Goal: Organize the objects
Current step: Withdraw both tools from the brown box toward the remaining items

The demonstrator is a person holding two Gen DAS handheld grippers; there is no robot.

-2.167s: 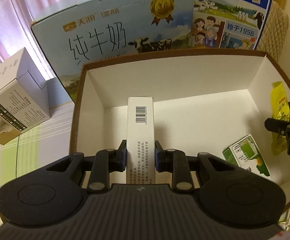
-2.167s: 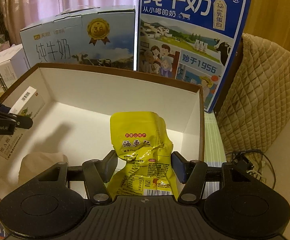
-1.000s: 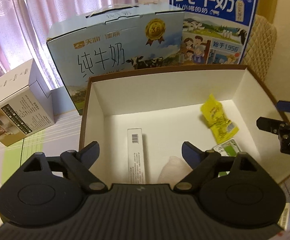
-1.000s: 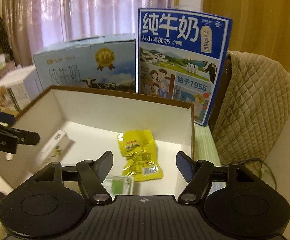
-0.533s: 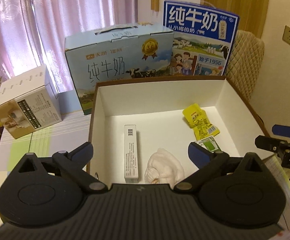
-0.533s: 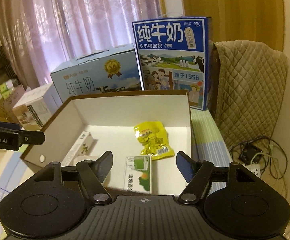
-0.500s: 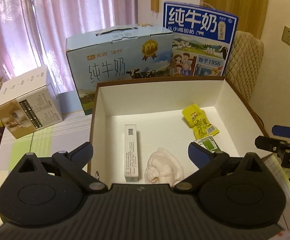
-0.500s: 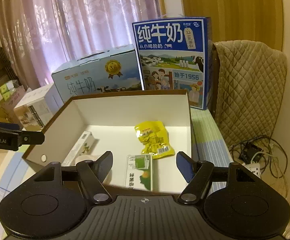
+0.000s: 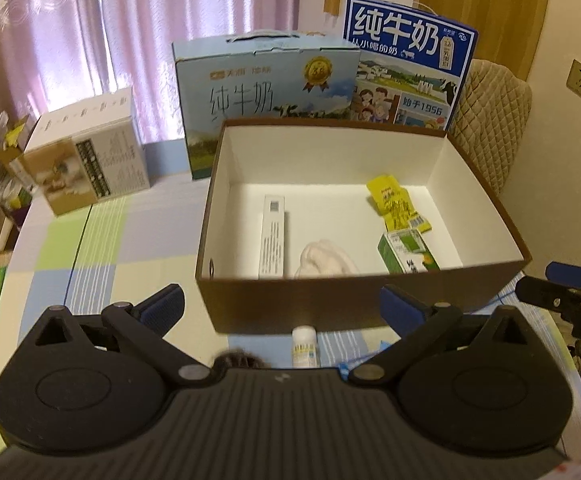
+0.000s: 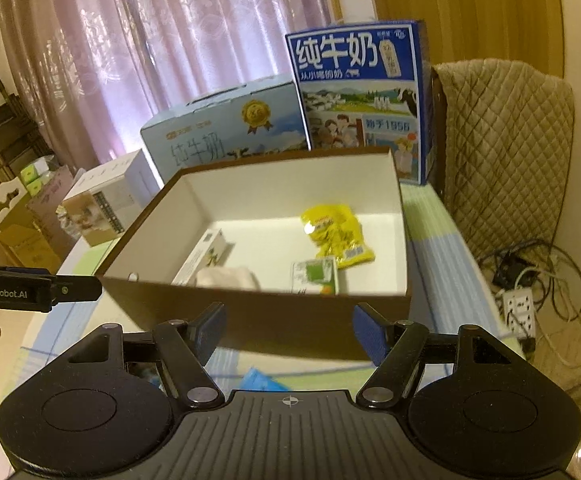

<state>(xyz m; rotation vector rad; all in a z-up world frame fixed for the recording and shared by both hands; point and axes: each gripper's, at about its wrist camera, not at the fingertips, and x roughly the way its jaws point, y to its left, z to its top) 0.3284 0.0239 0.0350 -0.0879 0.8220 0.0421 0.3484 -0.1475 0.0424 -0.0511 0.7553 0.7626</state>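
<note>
The cardboard box [image 9: 362, 300], brown outside and white within, is sitting open-topped on the checked bench [image 9: 102, 248]. Inside, the long white carton [image 9: 272, 236] is lying flat, pointing toward the far wall; a crinkly yellow packet [image 9: 394, 202], green carton [image 9: 406, 250] and soft white cloth [image 9: 324, 262] are lying nearby. You're holding your left gripper [image 9: 282, 306] fingers spread wide, empty, and your right gripper [image 10: 290, 330] fingers parted, gripping nothing, both short of the near rim.

I am in a home; pink curtains [image 10: 130, 60] far off; a quilted chair [image 10: 502, 152] right; a checked tablecloth [image 9: 90, 248] near.
</note>
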